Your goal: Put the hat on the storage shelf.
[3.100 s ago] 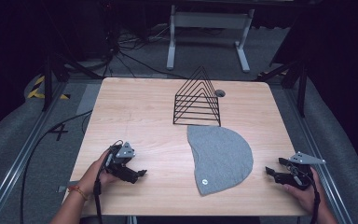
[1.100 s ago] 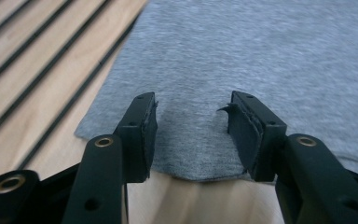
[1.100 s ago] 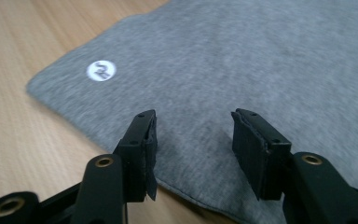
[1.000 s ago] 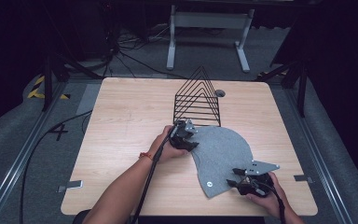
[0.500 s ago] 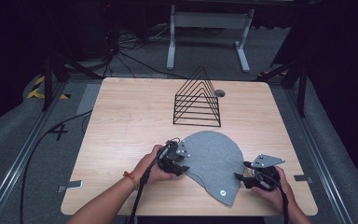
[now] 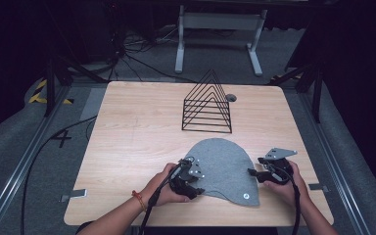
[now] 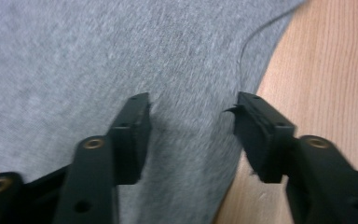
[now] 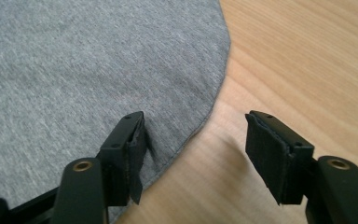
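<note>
**High view: grey cloth piece, two hand-held grippers, wire rack**

Item 1. Grey cloth [image 6: 223, 164]: dome-shaped, lying flat on the near half of the wooden table [image 6: 137, 132], rounded edge toward the far side, a small white dot near its near right corner.

Item 2. Left gripper [image 6: 194, 185]: held in the left hand [image 6: 169, 188] at the cloth's near left edge, forearm entering from the near side and angled right. The left gripper view has its jaws spread, having just been opening, both over the cloth [image 7: 121, 60]; the right jaw sits at the hem, and no fabric is pinched.

Item 3. Right gripper [image 6: 251, 172]: held in the right hand [image 6: 284, 183] just beside the cloth's right edge, jaws pointing left. In the right gripper view the jaws stand spread, one over the cloth [image 8: 74, 70], one over bare wood, gripping nothing.

Item 4. Black wire rack [image 6: 207, 105]: triangular, upright, far of the cloth, apart from it.
</note>
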A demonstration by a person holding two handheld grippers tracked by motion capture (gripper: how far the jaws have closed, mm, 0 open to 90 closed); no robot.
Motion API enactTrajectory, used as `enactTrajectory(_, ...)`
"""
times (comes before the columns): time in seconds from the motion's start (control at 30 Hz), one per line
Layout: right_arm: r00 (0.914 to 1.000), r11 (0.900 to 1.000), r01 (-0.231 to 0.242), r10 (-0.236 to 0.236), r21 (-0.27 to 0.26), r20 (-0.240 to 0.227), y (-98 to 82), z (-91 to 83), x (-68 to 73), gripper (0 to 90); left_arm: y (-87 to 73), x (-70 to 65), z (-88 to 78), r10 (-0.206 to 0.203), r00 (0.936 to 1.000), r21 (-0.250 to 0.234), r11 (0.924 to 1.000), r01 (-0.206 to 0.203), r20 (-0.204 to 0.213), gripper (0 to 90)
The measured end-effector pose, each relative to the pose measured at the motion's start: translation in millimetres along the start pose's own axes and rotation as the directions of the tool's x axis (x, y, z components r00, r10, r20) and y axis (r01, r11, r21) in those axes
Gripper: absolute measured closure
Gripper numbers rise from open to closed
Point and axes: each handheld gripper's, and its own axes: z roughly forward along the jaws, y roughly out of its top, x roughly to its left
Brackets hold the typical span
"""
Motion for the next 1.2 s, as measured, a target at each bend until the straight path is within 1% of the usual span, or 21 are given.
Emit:
enactTrajectory(0.03, 0.9999, 1.0, 0.0, 0.0, -0.006, 0.016, 2.9, -1.2, -3.5, 43.1, -0.5, 6.3, -7.4, -0.01, 0.9994, -0.049, 0.9988, 0.008, -0.035, 44.3)
enactTrajectory(0.1, 0.9998, 0.999, -0.021, 0.021, -0.037, 0.008, 8.2, -4.8, -9.6, 44.2, -1.3, 18.0, -15.0, -0.063, 0.9969, -0.102, 0.9931, 0.058, -0.047, 43.8)
enactTrajectory(0.17, 0.9988, 0.997, -0.049, 0.049, -0.056, -0.011, 12.5, -6.8, -13.3, 44.8, -2.0, 34.9, -19.6, -0.112, 0.9898, -0.133, 0.986, 0.1, -0.087, 41.1)
enactTrajectory(0.27, 0.9974, 0.996, -0.065, 0.063, -0.055, -0.035, 17.1, -2.8, -12.6, 44.8, -3.1, 62.5, -20.8, -0.167, 0.975, -0.138, 0.9795, 0.147, -0.147, 39.0)
enactTrajectory(0.33, 0.9976, 0.998, -0.057, 0.056, -0.039, -0.041, 17.9, 1.9, -10.6, 44.6, -4.6, 76.0, -17.2, -0.219, 0.9654, -0.14, 0.9699, 0.199, -0.142, 37.2)
enactTrajectory(0.37, 0.998, 0.998, -0.05, 0.049, -0.033, -0.039, 18.6, 3.6, -9.5, 44.4, -5.7, 82.2, -14.1, -0.226, 0.9626, -0.14, 0.9685, 0.206, -0.149, 35.4)
enactTrajectory(0.4, 0.9977, 0.998, -0.052, 0.051, -0.034, -0.044, 19.2, 4.8, -8.8, 43.9, -6.9, 86.6, -10.3, -0.223, 0.9612, -0.127, 0.9706, 0.204, -0.162, 35.5)
enactTrajectory(0.43, 0.9977, 0.998, -0.056, 0.054, -0.036, -0.041, 19.8, 5.7, -8.5, 43.5, -7.9, 90.7, -3.6, -0.2, 0.9623, -0.105, 0.9775, 0.183, -0.184, 35.3)
enactTrajectory(0.5, 0.9973, 0.998, -0.064, 0.063, -0.027, -0.038, 20.6, 9.5, -8.2, 42.1, -9.5, 93.9, 3.9, -0.217, 0.9612, -0.089, 0.9748, 0.205, -0.17, 32.5)
enactTrajectory(0.6, 0.9967, 0.997, -0.071, 0.07, -0.009, -0.04, 20.6, 14.0, -8.7, 40.6, -10.1, 95.8, 6.6, -0.236, 0.9576, -0.107, 0.9695, 0.221, -0.165, 31.5)
enactTrajectory(0.63, 0.9957, 0.997, -0.079, 0.079, -0.001, -0.049, 20.1, 15.8, -9.0, 39.7, -11.5, 95.4, 7.7, -0.255, 0.9544, -0.115, 0.9642, 0.239, -0.155, 30.4)
enactTrajectory(0.67, 0.9949, 0.996, -0.085, 0.085, 0.007, -0.054, 19.6, 17.8, -9.2, 39.3, -12.3, 96.5, 7.8, -0.257, 0.9558, -0.118, 0.9631, 0.242, -0.142, 30.0)
enactTrajectory(0.77, 0.9932, 0.996, -0.087, 0.087, 0.012, -0.076, 18.8, 20.9, -8.8, 37.9, -13.3, 94.4, 8.2, -0.269, 0.9523, -0.126, 0.9596, 0.251, -0.145, 29.3)
enactTrajectory(0.83, 0.9962, 0.998, -0.066, 0.067, 0.017, -0.055, 19.9, 22.3, -5.4, 38.1, -12.9, 92.1, 8.0, -0.276, 0.949, -0.127, 0.9577, 0.258, -0.152, 30.5)
enactTrajectory(0.9, 0.9962, 0.997, -0.069, 0.07, 0.016, -0.053, 21.3, 23.0, -2.7, 42.3, -12.2, 91.1, 7.2, -0.266, 0.9525, -0.123, 0.9606, 0.249, -0.149, 35.5)
enactTrajectory(0.93, 0.996, 0.997, -0.07, 0.07, 0.015, -0.055, 21.7, 23.0, -1.1, 46.1, -11.2, 89.4, 6.2, -0.275, 0.9509, -0.112, 0.9588, 0.261, -0.141, 38.4)
enactTrajectory(0.97, 0.996, 0.997, -0.071, 0.071, 0.007, -0.054, 21.4, 22.9, 0.0, 50.1, -10.4, 89.2, 5.4, -0.26, 0.9562, -0.108, 0.963, 0.247, -0.134, 44.0)
enactTrajectory(1.0, 0.9954, 0.997, -0.08, 0.081, 0.005, -0.053, 21.3, 22.6, 1.4, 52.7, -10.4, 89.2, 5.4, -0.26, 0.9562, -0.108, 0.963, 0.247, -0.134, 49.8)
enactTrajectory(1.03, 0.9952, 0.997, -0.082, 0.083, 0.008, -0.052, 21.8, 22.2, 2.8, 56.9, -8.9, 87.0, 4.6, -0.252, 0.9597, -0.098, 0.9655, 0.241, -0.123, 54.6)
enactTrajectory(1.13, 0.9925, 0.996, -0.095, 0.095, 0.004, -0.077, 21.5, 21.9, 3.5, 71.2, -8.5, 84.4, 4.5, -0.236, 0.9649, -0.098, 0.9692, 0.226, -0.114, 66.2)
enactTrajectory(1.2, 0.9869, 0.993, -0.122, 0.12, -0.009, -0.108, 20.0, 22.3, 1.4, 77.4, -9.0, 83.9, 4.4, -0.233, 0.9676, -0.099, 0.9697, 0.223, -0.098, 73.4)
